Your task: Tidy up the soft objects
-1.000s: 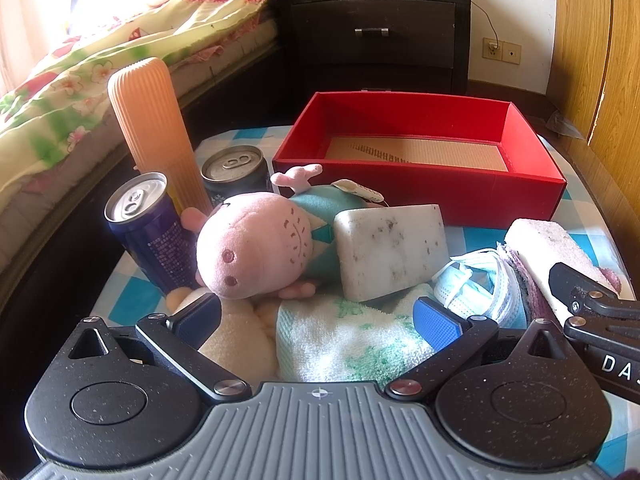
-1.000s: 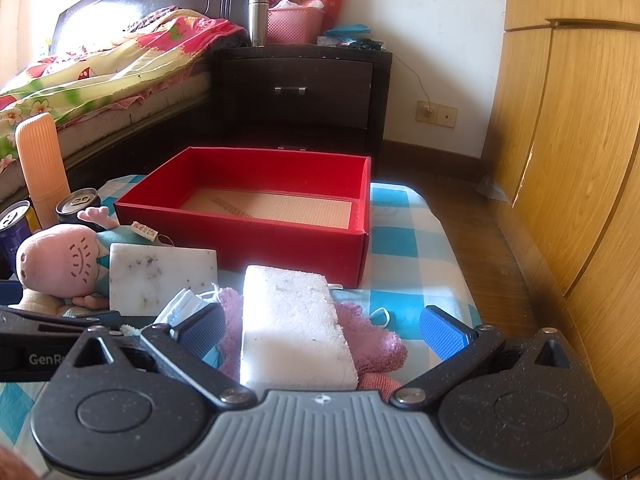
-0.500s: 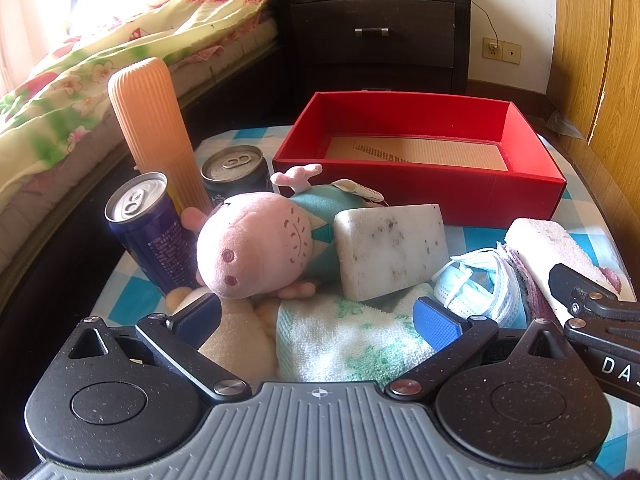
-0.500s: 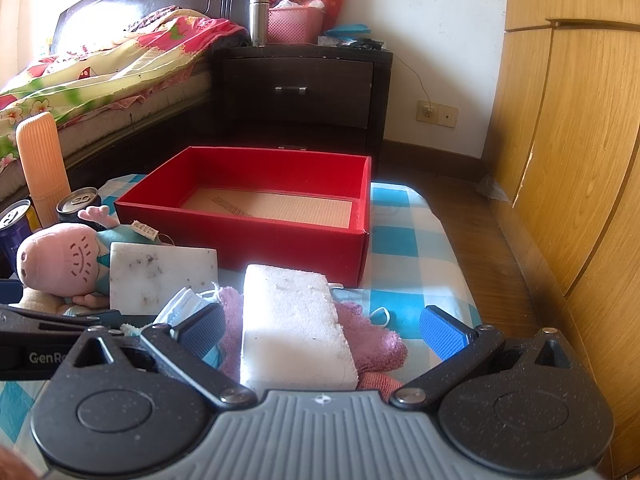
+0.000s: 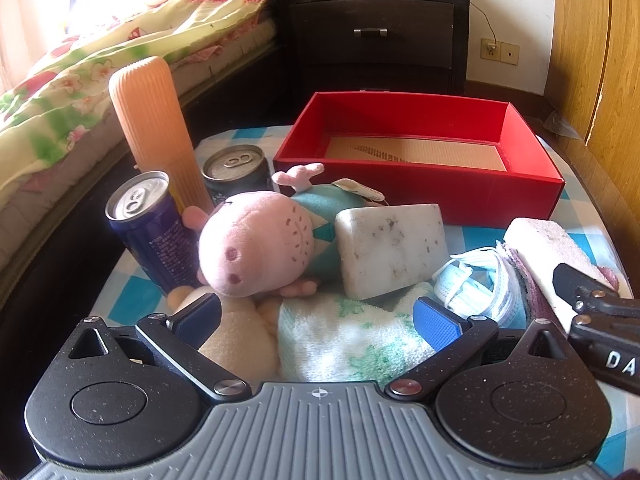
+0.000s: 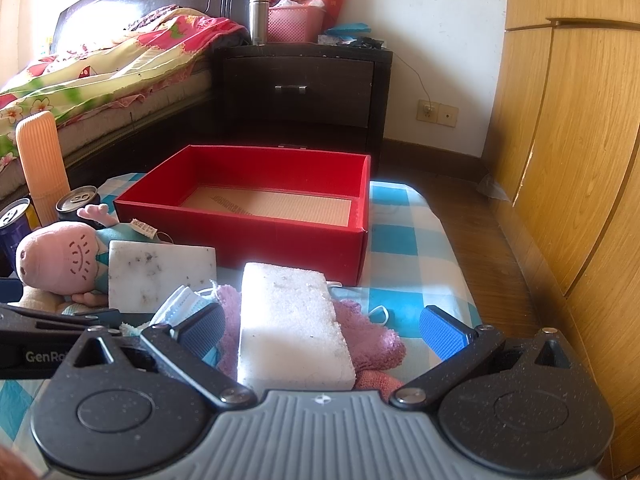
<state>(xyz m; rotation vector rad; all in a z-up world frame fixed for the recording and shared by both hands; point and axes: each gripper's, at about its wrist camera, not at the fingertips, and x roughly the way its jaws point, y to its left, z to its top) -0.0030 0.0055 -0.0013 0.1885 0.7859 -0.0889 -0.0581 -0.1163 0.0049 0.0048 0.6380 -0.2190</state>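
While both grippers hang low over the near edge, the tabletop (image 6: 404, 236), covered in a blue-and-white checked cloth, carries a crowd of soft things. The left gripper (image 5: 318, 316) has its blue pads spread wide over a white-and-green towel (image 5: 352, 336) and a cream plush (image 5: 236, 340), gripping nothing. The right gripper (image 6: 322, 330) is likewise spread apart, with a white sponge block (image 6: 292, 328) lying between its fingers on a pink towel (image 6: 372, 340); whether the pads touch either is unclear.

A pink-headed plush toy (image 5: 256, 244) in a teal outfit lies on its side beside a speckled white sponge (image 5: 392, 248), which leans against it. A crumpled blue face mask (image 5: 480, 288) sits between that sponge and the pink towel. Behind the plush stand a blue drink can (image 5: 148, 228), a darker can (image 5: 236, 168) and a tall ribbed orange cylinder (image 5: 156, 132).

An open red box (image 6: 248, 228) with a tan floor sits toward the far end of the tabletop, nothing visible inside it.

To the left runs a bed (image 6: 100, 76) with a floral quilt and a dark headboard. A dark nightstand (image 6: 300, 92) stands against the white wall, carrying a steel flask (image 6: 259, 18), a pink basket (image 6: 294, 24) and a red bag. Wooden wardrobe doors (image 6: 572, 140) fill the right side, above a wood floor.
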